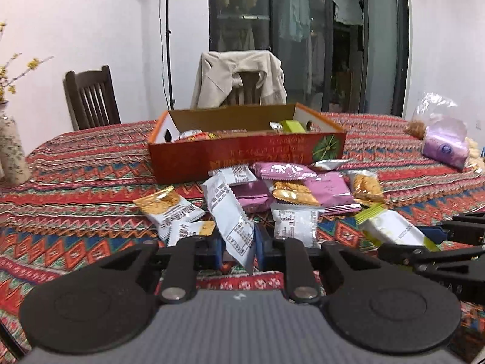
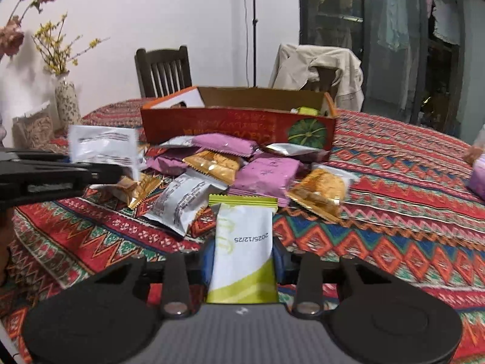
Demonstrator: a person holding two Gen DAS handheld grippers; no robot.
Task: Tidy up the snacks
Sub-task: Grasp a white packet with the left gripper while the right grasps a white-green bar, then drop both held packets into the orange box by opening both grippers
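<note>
My left gripper (image 1: pixel 239 247) is shut on a white printed snack packet (image 1: pixel 230 215), which stands tilted between the blue pads. In the right wrist view this packet (image 2: pixel 103 145) hangs at the left, above the pile. My right gripper (image 2: pixel 244 257) is shut on a white packet with green ends (image 2: pixel 242 236). The left wrist view shows that green-ended packet (image 1: pixel 391 227) at the right. A pile of purple, gold and white snack packets (image 1: pixel 291 191) (image 2: pixel 230 166) lies on the tablecloth before an open red cardboard box (image 1: pixel 242 154) (image 2: pixel 236 124) holding a few snacks.
A patterned red tablecloth (image 2: pixel 394 212) covers the table. A flowered vase (image 2: pixel 66 103) stands at the left. A purple tissue pack (image 1: pixel 445 148) and a clear bag lie at the right. Two dark chairs stand behind the table, one (image 1: pixel 239 82) draped with a beige jacket.
</note>
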